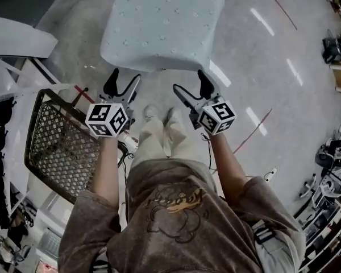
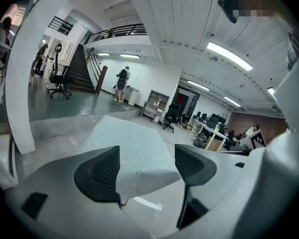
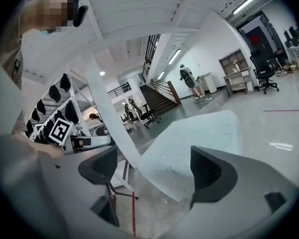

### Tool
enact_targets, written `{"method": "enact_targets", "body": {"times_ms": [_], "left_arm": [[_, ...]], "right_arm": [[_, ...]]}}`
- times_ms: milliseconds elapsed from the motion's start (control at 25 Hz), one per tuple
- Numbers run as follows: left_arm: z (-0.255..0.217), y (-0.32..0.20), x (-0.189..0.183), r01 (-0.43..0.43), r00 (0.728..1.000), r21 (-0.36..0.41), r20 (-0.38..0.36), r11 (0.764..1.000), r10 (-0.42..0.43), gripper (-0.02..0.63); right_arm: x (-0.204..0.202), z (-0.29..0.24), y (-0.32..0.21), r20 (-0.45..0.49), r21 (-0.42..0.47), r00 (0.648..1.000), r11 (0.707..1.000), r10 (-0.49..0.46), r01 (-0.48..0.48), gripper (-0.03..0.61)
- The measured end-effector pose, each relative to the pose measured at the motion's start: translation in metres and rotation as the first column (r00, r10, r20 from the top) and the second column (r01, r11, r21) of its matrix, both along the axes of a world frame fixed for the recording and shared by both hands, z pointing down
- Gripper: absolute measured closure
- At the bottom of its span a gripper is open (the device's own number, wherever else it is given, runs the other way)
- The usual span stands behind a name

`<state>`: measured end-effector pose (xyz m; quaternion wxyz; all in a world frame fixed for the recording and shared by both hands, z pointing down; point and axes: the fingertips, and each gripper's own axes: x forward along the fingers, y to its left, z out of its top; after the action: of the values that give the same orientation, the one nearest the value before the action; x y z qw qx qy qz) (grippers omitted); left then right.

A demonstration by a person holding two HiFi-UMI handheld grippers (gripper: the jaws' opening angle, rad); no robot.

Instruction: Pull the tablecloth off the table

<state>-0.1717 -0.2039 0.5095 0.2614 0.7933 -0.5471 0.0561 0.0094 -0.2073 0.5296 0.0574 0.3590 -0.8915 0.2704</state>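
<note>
The tablecloth (image 1: 162, 21), pale blue with small dots, lies spread over the table, its edges hanging down the sides, straight ahead of the person. The left gripper (image 1: 125, 78) and right gripper (image 1: 188, 81) hover side by side just short of its near edge, both with jaws wide apart and nothing held between them. A wire basket (image 1: 57, 141) stands on the floor to the left.

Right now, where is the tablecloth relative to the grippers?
Head view, top centre: the tablecloth lies spread just ahead of the open left gripper and right gripper, ungripped.
</note>
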Motion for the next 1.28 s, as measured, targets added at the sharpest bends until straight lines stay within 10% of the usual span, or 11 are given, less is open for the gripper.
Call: {"method": "enact_targets", "body": {"times_ms": [1280], "left_arm": [[0.205, -0.013, -0.033, 0.034, 0.999, -0.127, 0.024, 0.991, -0.031, 0.281]], "right_arm": [[0.01, 0.22, -0.008, -0.039, -0.181, 0.996, 0.979, 0.083, -0.089, 0.133]]}}
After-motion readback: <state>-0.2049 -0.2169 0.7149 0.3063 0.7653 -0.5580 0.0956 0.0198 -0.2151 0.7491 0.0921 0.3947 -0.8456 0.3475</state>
